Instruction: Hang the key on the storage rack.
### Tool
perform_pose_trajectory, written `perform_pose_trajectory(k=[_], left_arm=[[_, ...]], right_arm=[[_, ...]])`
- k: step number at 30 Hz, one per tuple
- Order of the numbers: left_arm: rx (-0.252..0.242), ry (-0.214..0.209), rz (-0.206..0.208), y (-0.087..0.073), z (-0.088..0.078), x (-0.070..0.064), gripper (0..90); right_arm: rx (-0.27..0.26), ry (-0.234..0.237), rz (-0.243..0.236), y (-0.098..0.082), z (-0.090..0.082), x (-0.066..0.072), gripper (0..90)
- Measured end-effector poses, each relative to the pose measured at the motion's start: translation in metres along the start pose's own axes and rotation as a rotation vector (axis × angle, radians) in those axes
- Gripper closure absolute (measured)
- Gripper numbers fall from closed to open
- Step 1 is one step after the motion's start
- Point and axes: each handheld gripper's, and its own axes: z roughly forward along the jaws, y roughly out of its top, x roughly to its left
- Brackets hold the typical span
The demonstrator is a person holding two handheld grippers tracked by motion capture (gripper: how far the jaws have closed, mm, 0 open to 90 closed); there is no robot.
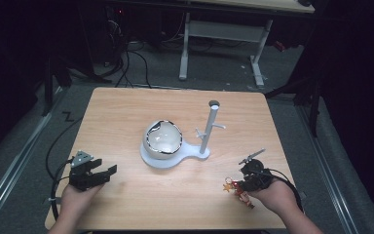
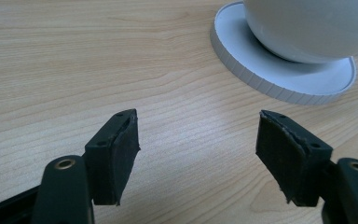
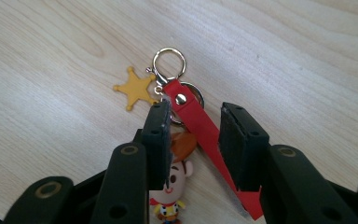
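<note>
A keychain [image 1: 242, 194] lies on the wooden table near its front right corner. It has a red strap [image 3: 200, 126], a gold star [image 3: 135, 88], a metal ring [image 3: 168, 59] and a small cowboy figure [image 3: 172, 186]. My right gripper [image 3: 196, 109] hovers just over it, jaws a little apart. The red strap runs between them, and the pads do not press on it. My right gripper [image 1: 238, 184] sits in the hand at the front right. My left gripper [image 1: 105, 165] rests at the front left, open wide and empty, as the left gripper view [image 2: 198, 140] confirms.
A white stand occupies the table's middle: a round base [image 1: 151, 161] bearing a white globe-like bowl [image 1: 162, 139], and a tall post [image 1: 208, 126] with small side pegs. The base [image 2: 284, 79] lies just ahead of my left gripper. Cables trail off the table's left and right edges.
</note>
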Motion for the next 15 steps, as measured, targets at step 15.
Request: perform_pose_trajectory(k=[15], left_arm=[[-0.001,-0.011,-0.009,0.001,0.001,0.001,31.0]], right_arm=[[0.22,-0.011,-0.068,0.027,0.016,0.0,63.2]])
